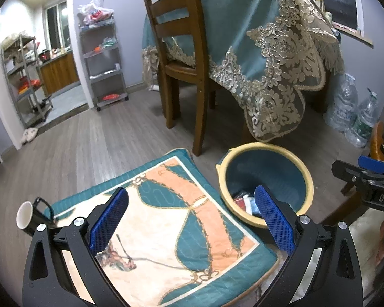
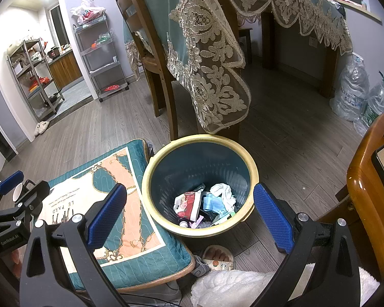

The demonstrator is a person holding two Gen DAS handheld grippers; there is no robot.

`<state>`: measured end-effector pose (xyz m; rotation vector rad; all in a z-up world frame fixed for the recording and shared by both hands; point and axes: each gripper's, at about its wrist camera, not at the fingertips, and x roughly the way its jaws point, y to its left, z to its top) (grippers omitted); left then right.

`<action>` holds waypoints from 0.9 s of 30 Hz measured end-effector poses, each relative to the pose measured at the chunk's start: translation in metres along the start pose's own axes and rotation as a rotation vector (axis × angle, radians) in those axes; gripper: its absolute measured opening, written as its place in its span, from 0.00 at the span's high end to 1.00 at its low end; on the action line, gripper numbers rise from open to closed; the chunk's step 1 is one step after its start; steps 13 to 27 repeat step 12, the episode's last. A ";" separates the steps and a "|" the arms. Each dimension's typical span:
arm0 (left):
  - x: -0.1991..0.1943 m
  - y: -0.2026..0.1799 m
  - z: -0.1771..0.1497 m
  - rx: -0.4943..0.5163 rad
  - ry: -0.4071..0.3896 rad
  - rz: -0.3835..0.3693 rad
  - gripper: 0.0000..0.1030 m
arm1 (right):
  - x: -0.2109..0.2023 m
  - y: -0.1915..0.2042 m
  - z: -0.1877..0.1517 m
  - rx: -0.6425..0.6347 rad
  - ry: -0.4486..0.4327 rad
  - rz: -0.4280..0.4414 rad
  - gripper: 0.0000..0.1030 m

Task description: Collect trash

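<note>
A blue bin with a yellow rim [image 2: 243, 153] stands on the wood floor and holds several pieces of trash [image 2: 204, 204]: crumpled wrappers, white tissue, blue plastic. It also shows in the left wrist view [image 1: 304, 174]. My right gripper [image 2: 189, 211] is open and empty, above the bin's near side. My left gripper [image 1: 192, 217] is open and empty over a teal and orange cushion [image 1: 166, 230], left of the bin. The cushion also shows in the right wrist view [image 2: 110, 204].
A black mug with a white inside [image 1: 25, 217] lies at the cushion's left edge. A wooden chair [image 1: 176, 58] and a table with a teal lace cloth [image 1: 268, 51] stand behind the bin. Water bottles [image 2: 353, 92] sit far right. A second chair [image 2: 368, 186] is at right.
</note>
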<state>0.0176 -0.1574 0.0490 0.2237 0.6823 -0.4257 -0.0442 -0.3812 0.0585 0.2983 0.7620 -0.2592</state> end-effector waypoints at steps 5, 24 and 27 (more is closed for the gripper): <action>0.000 -0.003 -0.001 0.016 0.005 -0.036 0.05 | 0.000 0.000 0.000 0.000 0.000 0.001 0.05; 0.005 -0.007 -0.002 0.040 0.038 -0.009 0.05 | 0.000 0.000 0.000 0.001 0.001 0.000 0.06; 0.005 -0.007 -0.002 0.040 0.038 -0.009 0.05 | 0.000 0.000 0.000 0.001 0.001 0.000 0.06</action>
